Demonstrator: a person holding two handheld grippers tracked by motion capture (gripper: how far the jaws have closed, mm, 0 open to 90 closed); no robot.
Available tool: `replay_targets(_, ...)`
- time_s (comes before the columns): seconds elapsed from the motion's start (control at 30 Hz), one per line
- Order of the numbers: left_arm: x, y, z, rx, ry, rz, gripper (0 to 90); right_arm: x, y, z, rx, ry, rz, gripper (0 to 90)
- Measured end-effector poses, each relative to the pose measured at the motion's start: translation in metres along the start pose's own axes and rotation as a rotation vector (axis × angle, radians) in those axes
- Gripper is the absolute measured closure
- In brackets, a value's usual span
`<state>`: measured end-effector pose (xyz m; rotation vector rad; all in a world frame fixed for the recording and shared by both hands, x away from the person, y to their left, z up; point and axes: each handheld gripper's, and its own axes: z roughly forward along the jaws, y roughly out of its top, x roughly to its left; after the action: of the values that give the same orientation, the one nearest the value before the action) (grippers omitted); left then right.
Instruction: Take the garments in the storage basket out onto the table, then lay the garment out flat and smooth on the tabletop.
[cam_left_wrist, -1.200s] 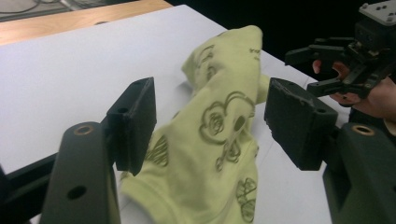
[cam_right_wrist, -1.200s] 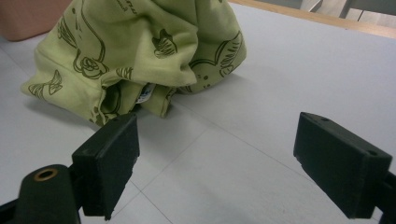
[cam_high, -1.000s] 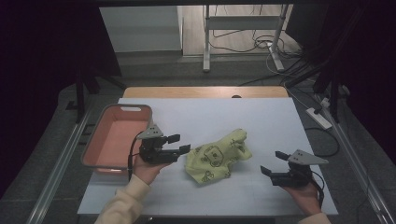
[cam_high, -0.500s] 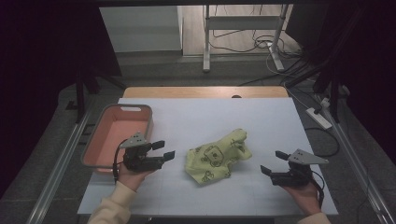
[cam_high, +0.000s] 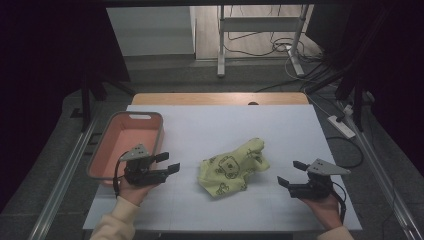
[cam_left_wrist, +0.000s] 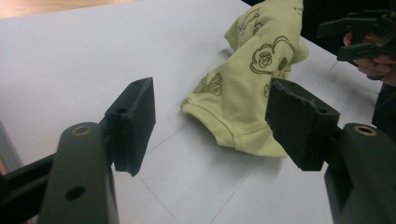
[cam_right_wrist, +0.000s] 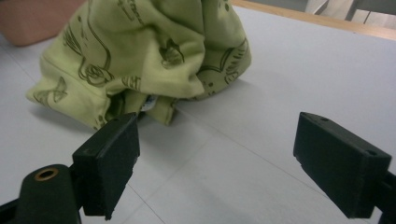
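A crumpled yellow-green garment (cam_high: 232, 167) with dark printed figures lies in a heap at the middle of the white table (cam_high: 220, 125). My left gripper (cam_high: 167, 162) sits to its left, beside the pink bin, jaws open and empty, pointing toward the cloth. In the left gripper view the garment (cam_left_wrist: 247, 88) lies ahead between the jaws' lines, apart from them. My right gripper (cam_high: 292, 173) rests near the front right of the table, open and empty, facing the garment (cam_right_wrist: 140, 60) from a short way off.
A pink plastic bin (cam_high: 127, 145) stands at the table's left edge, empty as far as I see. The other hand with its gripper (cam_left_wrist: 362, 35) appears far off in the left gripper view. A wooden strip (cam_high: 220, 98) borders the far edge; cables and a stand lie beyond.
My left gripper has drawn back leftward from the garment toward the pink bin, jaws still open. The right gripper and the garment have stayed where they were.
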<state>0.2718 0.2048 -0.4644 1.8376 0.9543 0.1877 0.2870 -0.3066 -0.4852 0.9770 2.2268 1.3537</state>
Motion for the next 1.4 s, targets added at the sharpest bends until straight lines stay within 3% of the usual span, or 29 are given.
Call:
replay_targets(0.9, 0.003, -0.002, 0.000, 0.001, 0.003, -0.010, 33.0, 0.011, 0.011, 0.002, -0.022, 0.027, -0.020, 15.3)
replay_targets(1.4, 0.004, -0.002, -0.001, -0.004, -0.005, -0.016, 32.7, 0.038, 0.032, 0.021, -0.034, 0.114, -0.067, 17.6)
